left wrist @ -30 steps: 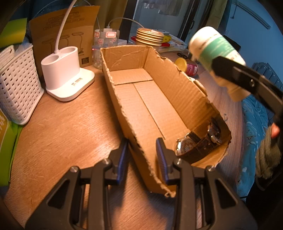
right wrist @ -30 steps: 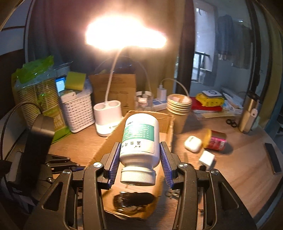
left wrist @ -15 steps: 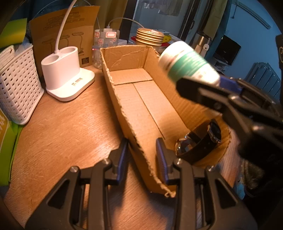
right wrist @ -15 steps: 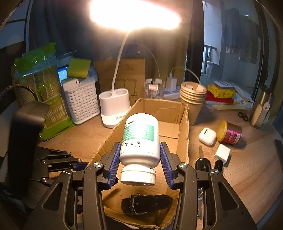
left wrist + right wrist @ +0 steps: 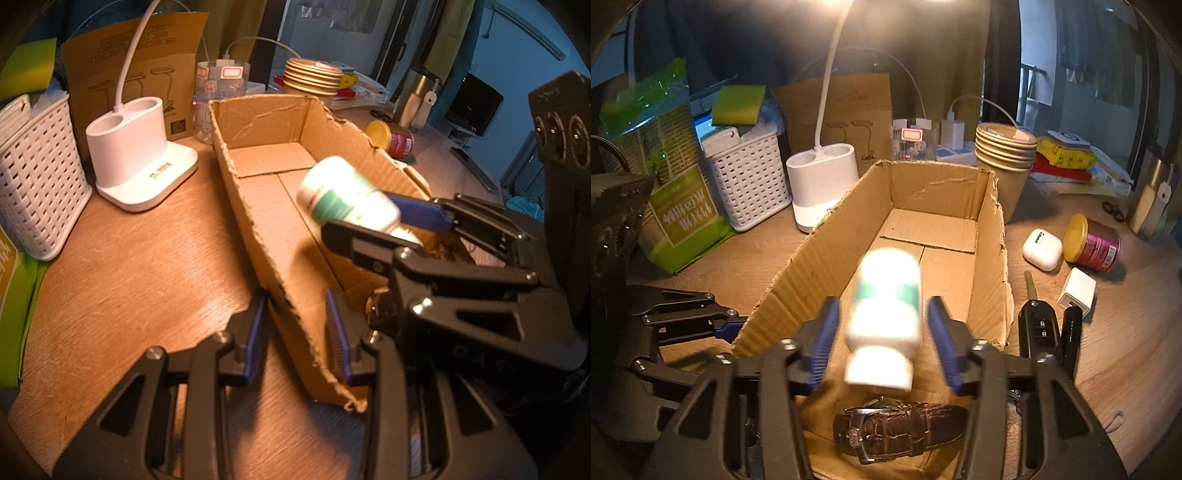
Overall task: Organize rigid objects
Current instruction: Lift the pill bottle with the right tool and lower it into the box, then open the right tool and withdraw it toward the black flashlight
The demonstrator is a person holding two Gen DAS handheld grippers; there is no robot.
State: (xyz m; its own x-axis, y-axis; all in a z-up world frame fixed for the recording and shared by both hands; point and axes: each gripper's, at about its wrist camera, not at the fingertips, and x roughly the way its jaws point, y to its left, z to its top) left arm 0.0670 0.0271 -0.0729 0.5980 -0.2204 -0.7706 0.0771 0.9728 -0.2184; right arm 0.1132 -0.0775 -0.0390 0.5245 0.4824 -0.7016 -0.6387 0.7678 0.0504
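A white pill bottle with a green label (image 5: 884, 314) is blurred between the spread fingers of my right gripper (image 5: 882, 336), free of both pads, over the open cardboard box (image 5: 988, 266). It also shows in the left wrist view (image 5: 347, 195). My right gripper is open. A brown leather watch (image 5: 901, 432) lies in the box's near end. My left gripper (image 5: 297, 328) straddles the box's near side wall (image 5: 258, 236), one finger on each side; its pads look slightly apart from the cardboard.
On the wooden desk right of the box lie a car key (image 5: 1039, 325), a white charger cube (image 5: 1076, 291), a white earbud case (image 5: 1041, 249) and a yellow-lidded tin (image 5: 1089, 243). A white lamp base (image 5: 822, 192), white basket (image 5: 746, 184) and paper cups (image 5: 1004, 162) stand behind.
My right gripper moved down over the box and opened; the bottle, gripped before, now sits loose and blurred between the fingers. My left gripper has stayed on the box wall.
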